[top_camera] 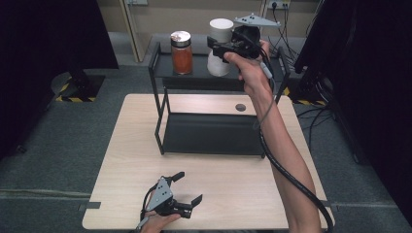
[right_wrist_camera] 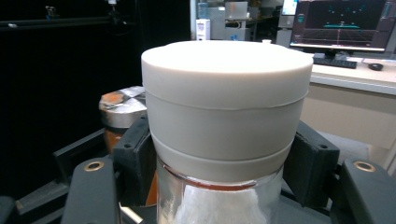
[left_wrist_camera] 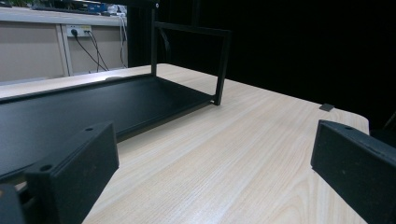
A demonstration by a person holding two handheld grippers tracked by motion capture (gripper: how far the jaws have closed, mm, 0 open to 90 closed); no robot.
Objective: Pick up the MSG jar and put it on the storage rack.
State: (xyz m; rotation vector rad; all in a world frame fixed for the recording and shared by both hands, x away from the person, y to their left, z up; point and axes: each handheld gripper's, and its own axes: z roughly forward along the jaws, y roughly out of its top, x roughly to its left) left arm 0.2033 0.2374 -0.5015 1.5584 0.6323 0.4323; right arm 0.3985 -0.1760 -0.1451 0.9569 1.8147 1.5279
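Observation:
A white-lidded jar (top_camera: 221, 28) with white contents is at the right of the black rack's top shelf (top_camera: 197, 73). My right gripper (top_camera: 217, 48) is shut on it just below the lid, held by a hand reaching in from the right. In the right gripper view the lid (right_wrist_camera: 226, 88) is close up and the black fingers (right_wrist_camera: 133, 156) press on both sides of the glass. Whether the jar's base rests on the shelf I cannot tell. A jar of red contents (top_camera: 181, 53) with a metal lid stands on the same shelf to its left. My left gripper (top_camera: 188, 187) lies open near the table's front edge with nothing between its jaws.
The rack's lower shelf (top_camera: 209, 133) is bare and sits on the wooden table (top_camera: 131, 145). In the left gripper view the rack (left_wrist_camera: 93, 102) lies ahead to the left. A cable (top_camera: 286, 174) trails along the right forearm. Dark curtains flank both sides.

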